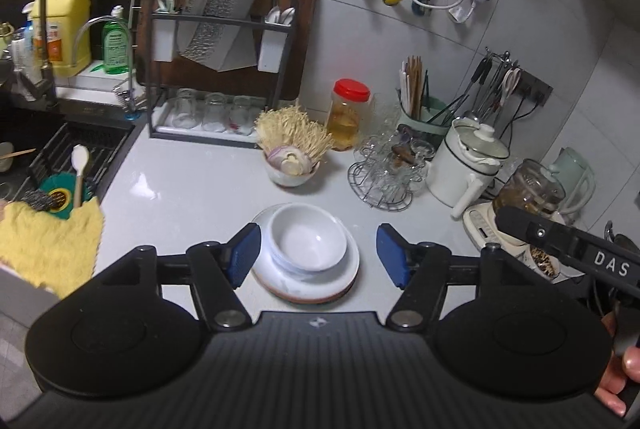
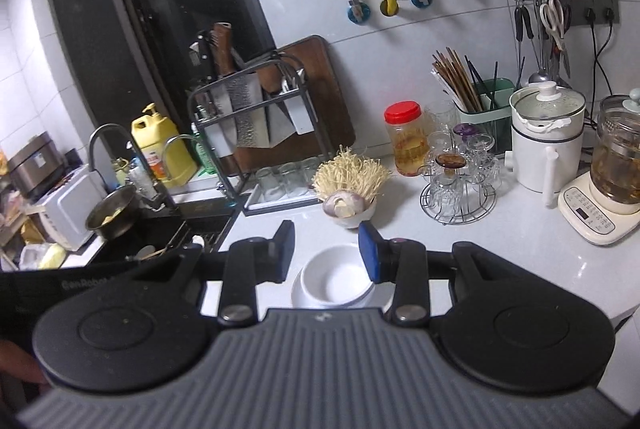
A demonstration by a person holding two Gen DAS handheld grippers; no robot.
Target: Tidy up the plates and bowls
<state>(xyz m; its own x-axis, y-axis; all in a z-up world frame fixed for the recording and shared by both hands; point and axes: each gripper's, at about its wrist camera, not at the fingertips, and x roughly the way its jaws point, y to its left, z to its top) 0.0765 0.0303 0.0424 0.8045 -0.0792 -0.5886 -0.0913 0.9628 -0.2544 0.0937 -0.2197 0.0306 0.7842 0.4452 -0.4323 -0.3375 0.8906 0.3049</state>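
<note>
Left gripper point(image 1: 318, 256) open, straddling white bowl point(image 1: 307, 243) stacked on plates point(image 1: 280, 279), lower centre of frame, on counter point(image 1: 180, 189). Right gripper point(image 2: 326, 252) open above same bowl. Glazed ceramic likely slippery, fragile; pinch bowl rim.

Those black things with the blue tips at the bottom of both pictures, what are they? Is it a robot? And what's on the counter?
No robot: a person holds a grabbing tool in each hand, each with a camera looking along its jaws. One picture comes from the left gripper, the other from the right gripper. Both stand open and hold nothing. On the white counter just ahead, a white bowl sits on stacked plates. Farther back are a small bowl with onion and noodle-like mushrooms, a red-lidded jar, a knife rack, a wire stand of glasses and a white pot.
</note>
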